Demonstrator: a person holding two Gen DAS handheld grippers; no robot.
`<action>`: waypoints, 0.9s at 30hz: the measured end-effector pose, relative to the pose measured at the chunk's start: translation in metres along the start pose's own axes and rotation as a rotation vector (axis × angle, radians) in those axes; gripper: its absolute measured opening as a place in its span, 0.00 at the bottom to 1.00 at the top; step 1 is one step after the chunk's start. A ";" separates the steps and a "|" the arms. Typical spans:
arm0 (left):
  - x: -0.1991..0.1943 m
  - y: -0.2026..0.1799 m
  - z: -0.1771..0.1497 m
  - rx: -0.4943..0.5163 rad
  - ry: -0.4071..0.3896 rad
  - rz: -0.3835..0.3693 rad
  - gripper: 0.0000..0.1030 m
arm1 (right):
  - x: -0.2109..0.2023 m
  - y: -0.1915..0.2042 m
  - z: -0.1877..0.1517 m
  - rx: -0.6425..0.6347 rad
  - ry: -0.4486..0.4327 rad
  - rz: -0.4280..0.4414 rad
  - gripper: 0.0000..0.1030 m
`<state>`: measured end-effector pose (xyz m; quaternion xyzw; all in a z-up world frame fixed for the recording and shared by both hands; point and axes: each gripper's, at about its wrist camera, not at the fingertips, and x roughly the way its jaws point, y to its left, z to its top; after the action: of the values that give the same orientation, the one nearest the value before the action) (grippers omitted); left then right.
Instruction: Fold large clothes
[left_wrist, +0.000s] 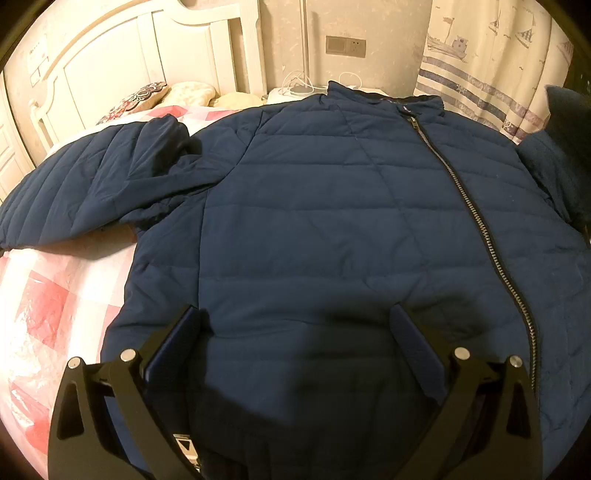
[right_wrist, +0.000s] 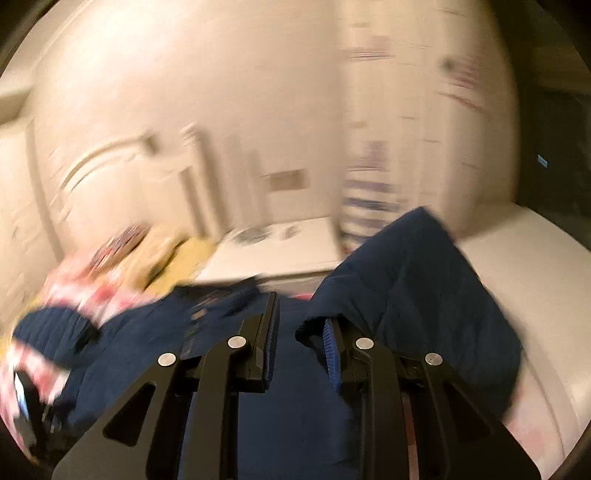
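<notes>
L gripper (left_wrist: 295, 325) jaws wide, empty, over jacket (left_wrist: 314, 206); R gripper (right_wrist: 301, 325) jaws narrow, grip unclear.

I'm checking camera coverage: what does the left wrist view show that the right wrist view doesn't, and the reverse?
Only the left wrist view shows the open left gripper over the full front of the dark blue quilted jacket, with its silver zip. Only the blurred right wrist view shows the right gripper, apparently closed on the raised sleeve. Both show the jacket, the pink checked bedcover and the white headboard.
</notes>
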<state>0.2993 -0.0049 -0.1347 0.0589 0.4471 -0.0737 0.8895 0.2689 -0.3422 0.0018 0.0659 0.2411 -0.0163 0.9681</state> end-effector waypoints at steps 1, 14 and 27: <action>0.000 0.000 0.000 0.000 -0.001 0.000 0.98 | 0.006 0.015 -0.004 -0.023 0.025 0.012 0.25; 0.000 0.001 0.000 -0.002 -0.003 -0.004 0.98 | 0.044 0.063 -0.093 -0.022 0.437 0.150 0.78; 0.000 0.000 -0.001 0.000 -0.005 0.000 0.98 | 0.020 -0.122 -0.111 0.816 0.307 0.168 0.79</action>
<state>0.2984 -0.0047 -0.1348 0.0587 0.4451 -0.0738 0.8905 0.2272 -0.4483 -0.1194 0.4637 0.3497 -0.0212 0.8138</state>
